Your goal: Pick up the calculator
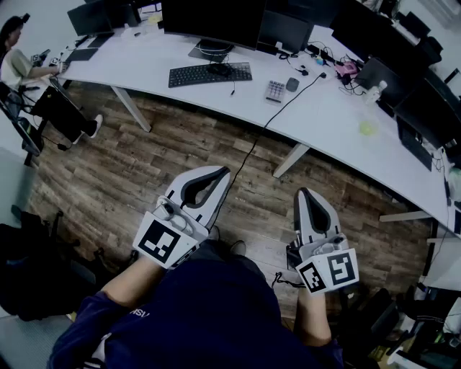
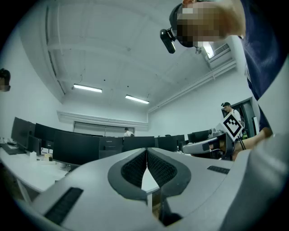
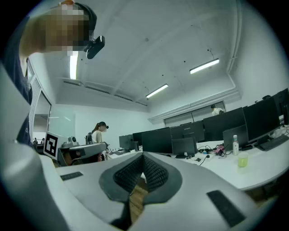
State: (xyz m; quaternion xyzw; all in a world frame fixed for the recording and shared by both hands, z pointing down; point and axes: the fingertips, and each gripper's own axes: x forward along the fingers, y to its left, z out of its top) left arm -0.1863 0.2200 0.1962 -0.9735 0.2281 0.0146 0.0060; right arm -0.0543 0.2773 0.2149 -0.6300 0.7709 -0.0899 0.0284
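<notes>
The calculator (image 1: 276, 91), small and grey with rows of keys, lies on the white desk (image 1: 328, 126) beside a dark mouse (image 1: 292, 84). Both grippers are held close to my body over the wooden floor, well short of the desk. My left gripper (image 1: 224, 171) points toward the desk with its jaws closed together and nothing between them; in the left gripper view the pads (image 2: 135, 169) meet. My right gripper (image 1: 302, 192) is likewise shut and empty, its pads (image 3: 153, 171) touching. Neither gripper view shows the calculator.
A black keyboard (image 1: 209, 74) and a row of monitors (image 1: 212, 20) stand on the desk left of the calculator. A black cable (image 1: 253, 144) runs off the desk edge to the floor. A bottle (image 1: 374, 91) and green cup (image 1: 368, 128) sit to the right. A person (image 1: 16, 61) sits far left.
</notes>
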